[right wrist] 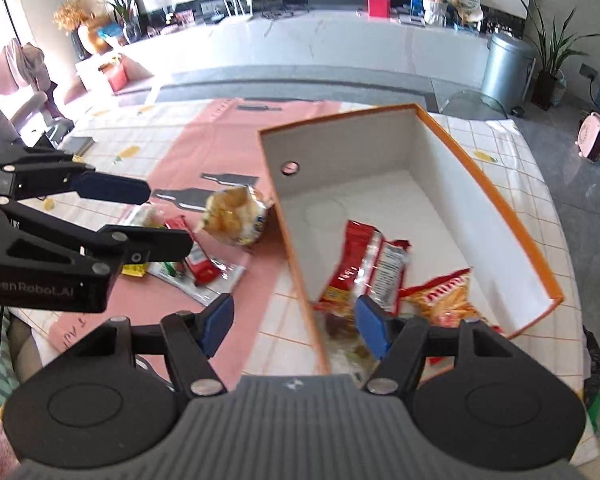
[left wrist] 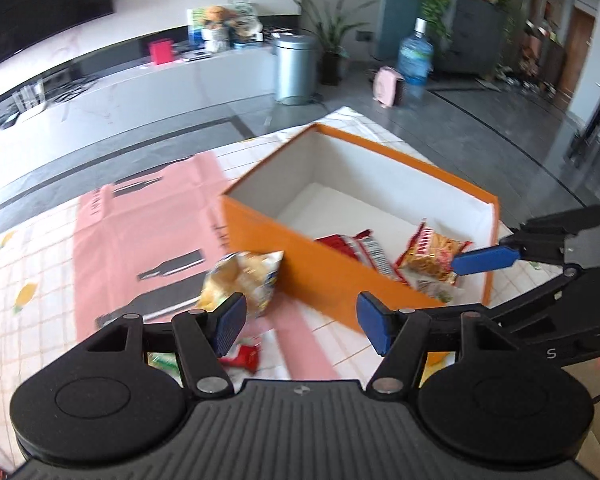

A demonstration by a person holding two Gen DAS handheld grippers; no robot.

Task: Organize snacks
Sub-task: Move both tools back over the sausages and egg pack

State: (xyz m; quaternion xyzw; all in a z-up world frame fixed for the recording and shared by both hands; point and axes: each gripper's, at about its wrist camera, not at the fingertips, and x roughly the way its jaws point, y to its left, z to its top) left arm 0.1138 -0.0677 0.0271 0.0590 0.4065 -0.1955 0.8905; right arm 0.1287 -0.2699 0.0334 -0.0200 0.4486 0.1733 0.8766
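Note:
An open orange box (left wrist: 268,236) (right wrist: 496,184) with a white inside stands on the table. In it lie a red snack packet (left wrist: 358,248) (right wrist: 360,268) and an orange-yellow noodle packet (left wrist: 432,256) (right wrist: 448,300). A pale yellow chip bag (left wrist: 242,280) (right wrist: 236,216) rests against the box's outer wall. Small red and green packets (right wrist: 196,264) lie beside it on the table. My left gripper (left wrist: 300,320) is open and empty, just short of the chip bag. My right gripper (right wrist: 294,320) is open and empty above the box's near corner.
The table has a checked cloth with a pink mat (left wrist: 140,232) (right wrist: 204,152). Beyond the table are a grey floor, a metal bin (left wrist: 294,68) (right wrist: 504,68), a water jug (left wrist: 414,60) and a long white counter (right wrist: 300,36).

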